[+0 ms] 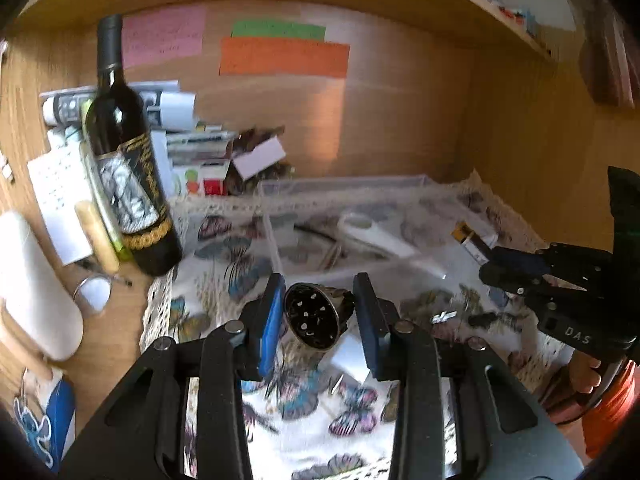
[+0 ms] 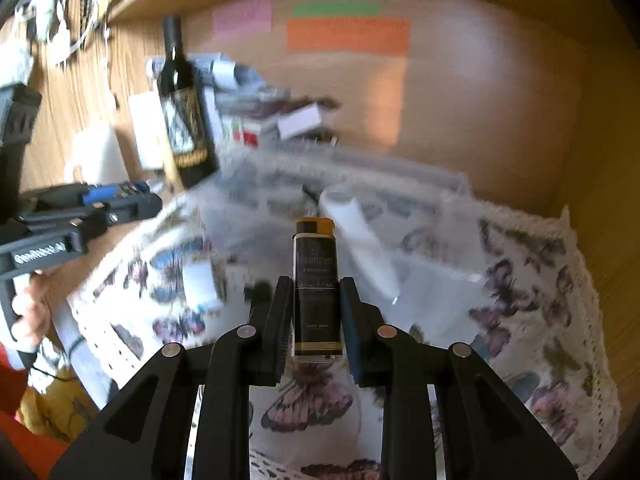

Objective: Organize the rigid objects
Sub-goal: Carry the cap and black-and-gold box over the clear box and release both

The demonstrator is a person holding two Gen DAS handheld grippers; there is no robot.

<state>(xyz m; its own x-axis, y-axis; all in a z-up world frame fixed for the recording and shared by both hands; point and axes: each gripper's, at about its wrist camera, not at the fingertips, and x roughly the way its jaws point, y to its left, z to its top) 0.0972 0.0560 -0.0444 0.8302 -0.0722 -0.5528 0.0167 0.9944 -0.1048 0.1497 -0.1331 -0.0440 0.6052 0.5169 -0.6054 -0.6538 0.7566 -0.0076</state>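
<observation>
My left gripper has its blue pads on both sides of a round dark metal piece with holes, tilted above the butterfly cloth. My right gripper is shut on a black bottle with a gold cap and holds it above the cloth. It also shows in the left wrist view with the bottle over the clear plastic tray. A white tube lies in the tray.
A dark wine bottle stands at the cloth's left edge. A white jug, papers and small boxes crowd the left and back. Wooden walls close the back and right, with a shelf above.
</observation>
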